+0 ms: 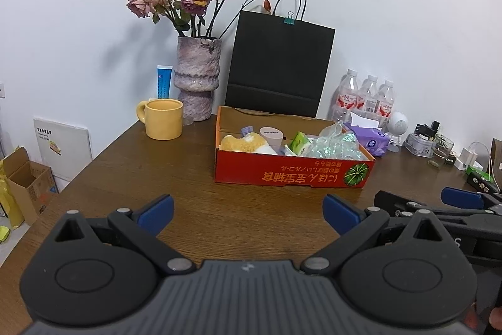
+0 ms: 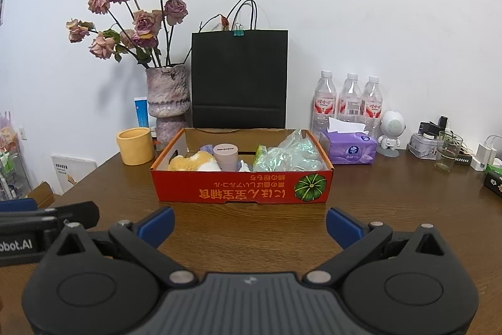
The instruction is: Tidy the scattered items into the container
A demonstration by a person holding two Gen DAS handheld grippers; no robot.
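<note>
Left wrist view: my left gripper point(image 1: 248, 214) is spread wide, holding nothing, low over the table point(image 1: 125, 178); the red box point(image 1: 293, 175) sits just ahead, already holding a plush toy point(image 1: 241, 143), cup point(image 1: 272, 135) and plastic bag point(image 1: 337, 142). Right wrist view: my right gripper point(image 2: 250, 223) is also released and empty, facing the box point(image 2: 241, 189). Contents look light and soft; the bag is probably slippery, so pinch bunched film.

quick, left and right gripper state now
Left gripper: open, holding nothing.
Right gripper: open, holding nothing.
</note>
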